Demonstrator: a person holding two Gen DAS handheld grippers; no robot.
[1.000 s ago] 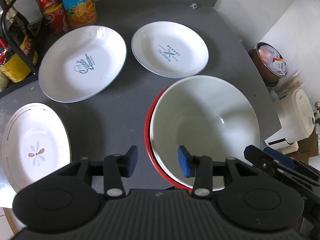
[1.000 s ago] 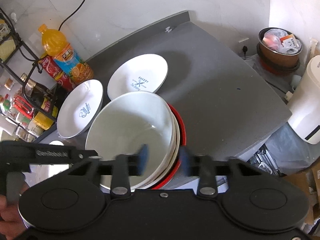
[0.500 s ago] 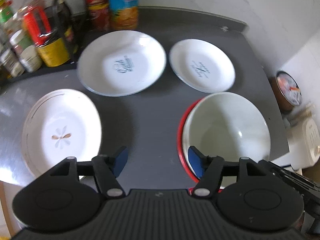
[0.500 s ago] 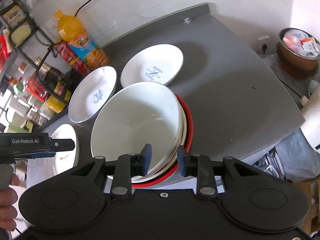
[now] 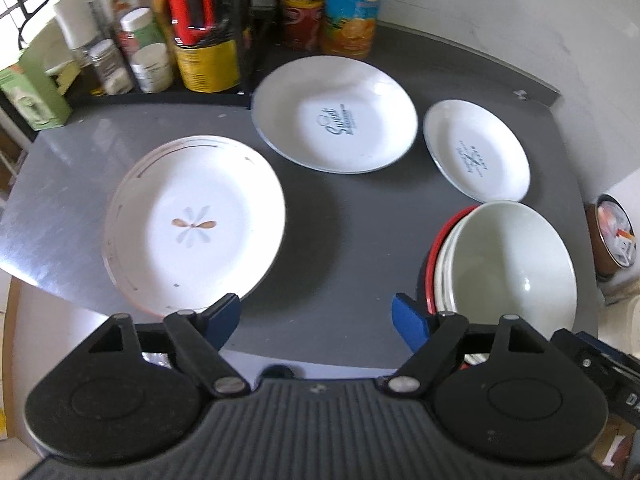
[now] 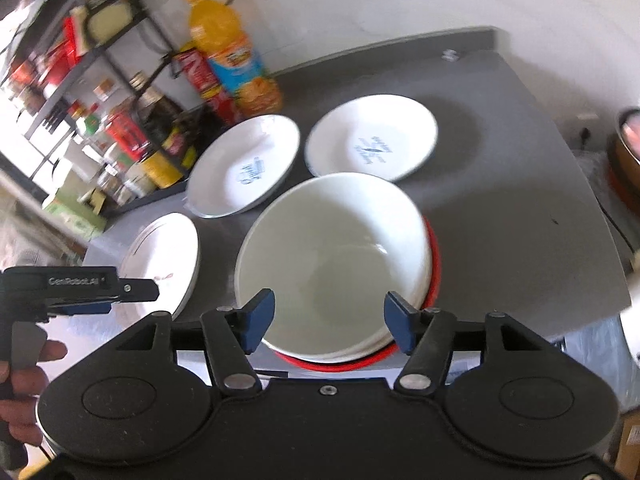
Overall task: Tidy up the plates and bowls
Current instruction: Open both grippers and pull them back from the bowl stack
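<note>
Both my tongs have let go since a second ago: my left gripper (image 5: pixel 316 316) has swung left toward the flower plate (image 5: pixel 194 222), jaws opening on nothing, and my right gripper (image 6: pixel 329 320) hangs above the near-right stack of bowls (image 6: pixel 334 264), jaws spreading, pads clear of its rim.

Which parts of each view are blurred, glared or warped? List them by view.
Left wrist view: sharp on the flower plate, glare on the grey counter at left, bottles on the rack soft, fisheye bending the counter's edges. Right wrist view: motion blur throughout, worst on the shelf and juice bottle; white bowl fairly clear.
</note>
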